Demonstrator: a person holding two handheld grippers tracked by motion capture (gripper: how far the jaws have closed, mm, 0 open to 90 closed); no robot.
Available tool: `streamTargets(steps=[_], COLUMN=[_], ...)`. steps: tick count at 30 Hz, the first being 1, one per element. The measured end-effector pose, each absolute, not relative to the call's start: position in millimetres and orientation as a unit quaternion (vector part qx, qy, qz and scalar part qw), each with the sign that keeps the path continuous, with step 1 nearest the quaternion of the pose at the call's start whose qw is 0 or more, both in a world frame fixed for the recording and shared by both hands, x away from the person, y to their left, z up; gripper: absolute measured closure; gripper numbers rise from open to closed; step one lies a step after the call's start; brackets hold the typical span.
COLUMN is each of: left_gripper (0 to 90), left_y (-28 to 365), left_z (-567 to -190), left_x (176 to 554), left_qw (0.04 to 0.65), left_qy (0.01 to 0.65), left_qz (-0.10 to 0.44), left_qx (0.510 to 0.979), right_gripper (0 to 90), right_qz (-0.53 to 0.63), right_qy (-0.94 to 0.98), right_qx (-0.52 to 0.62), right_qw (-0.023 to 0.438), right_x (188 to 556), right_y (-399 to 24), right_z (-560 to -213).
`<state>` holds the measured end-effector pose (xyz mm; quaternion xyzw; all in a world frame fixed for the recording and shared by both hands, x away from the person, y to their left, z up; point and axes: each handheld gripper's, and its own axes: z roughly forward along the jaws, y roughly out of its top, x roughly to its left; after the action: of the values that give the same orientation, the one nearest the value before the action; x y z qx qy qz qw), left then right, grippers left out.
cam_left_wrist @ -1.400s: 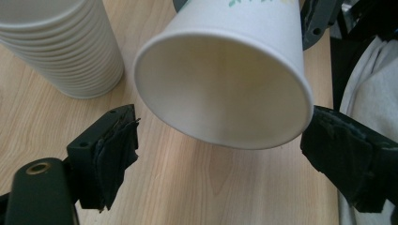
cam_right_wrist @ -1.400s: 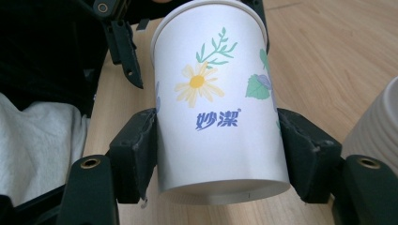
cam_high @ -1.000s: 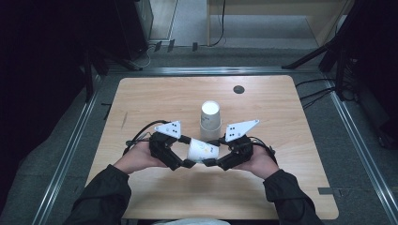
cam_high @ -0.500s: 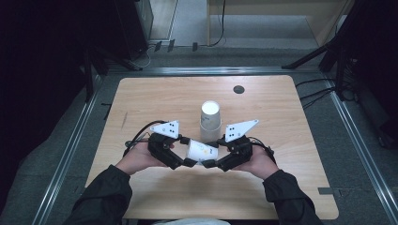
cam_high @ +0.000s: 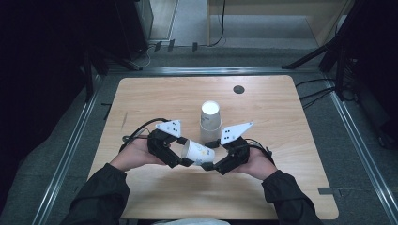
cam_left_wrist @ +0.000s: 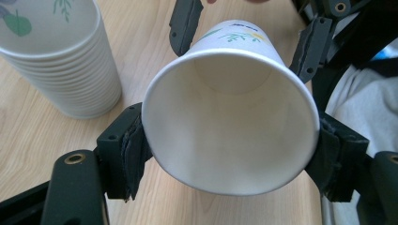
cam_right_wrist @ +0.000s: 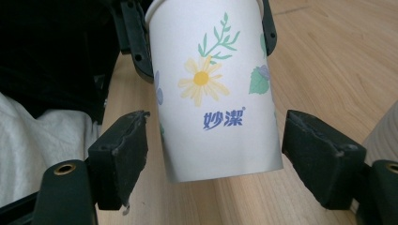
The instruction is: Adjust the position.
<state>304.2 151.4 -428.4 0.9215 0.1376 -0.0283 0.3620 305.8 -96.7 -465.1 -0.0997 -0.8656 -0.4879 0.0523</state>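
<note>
cup: (cam_high: 197,152) lay on its side between both grippers, above the table (cam_high: 281,187)
left gripper: (cam_left_wrist: 230,159) clamped the rim, jaws just closing
right gripper: (cam_right_wrist: 213,164) jaws just opening, clear of the base
handling: seemed light, thin, crushable; gentle rim grip looked best

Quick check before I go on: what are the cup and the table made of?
Cup: looks like paper, matte white outside with a printed flower pattern, a rolled rim and a smoother inside, perhaps coated. Table: light wood grain with a flat, low-sheen top, possibly laminate rather than solid wood; the pictures don't settle it.
</note>
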Motion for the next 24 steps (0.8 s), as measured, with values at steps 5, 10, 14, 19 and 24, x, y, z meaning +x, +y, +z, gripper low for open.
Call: streamTargets(steps=[5, 10, 14, 19, 24], left_gripper=[24.6, 24.6, 24.5, 24.5, 24.0], left_y=[142, 132, 127, 122, 120], left_z=[-426, -427, -429, -432, -435], left_x=[302, 299, 298, 298, 298], left_qw=[0.326, 0.283, 0.273, 0.26, 0.257], left_qy=[0.13, 0.117, 0.112, 0.112, 0.106], left_qz=[-0.016, -0.001, -0.004, -0.009, -0.008], left_qx=[0.936, 0.952, 0.955, 0.959, 0.961], right_gripper=[23.9, 25.2, 25.4, 28.2, 32.1], right_qz=[-0.47, -0.455, -0.446, -0.437, -0.43], right_qy=[-0.876, -0.885, -0.89, -0.895, -0.899], right_qx=[-0.099, -0.088, -0.084, -0.077, -0.07], right_qw=[0.049, 0.044, 0.045, 0.045, 0.045], right_x=[306, 305, 304, 302, 301], right_y=[-92, -85, -83, -78, -76], right_z=[-471, -478, -480, -482, -484])
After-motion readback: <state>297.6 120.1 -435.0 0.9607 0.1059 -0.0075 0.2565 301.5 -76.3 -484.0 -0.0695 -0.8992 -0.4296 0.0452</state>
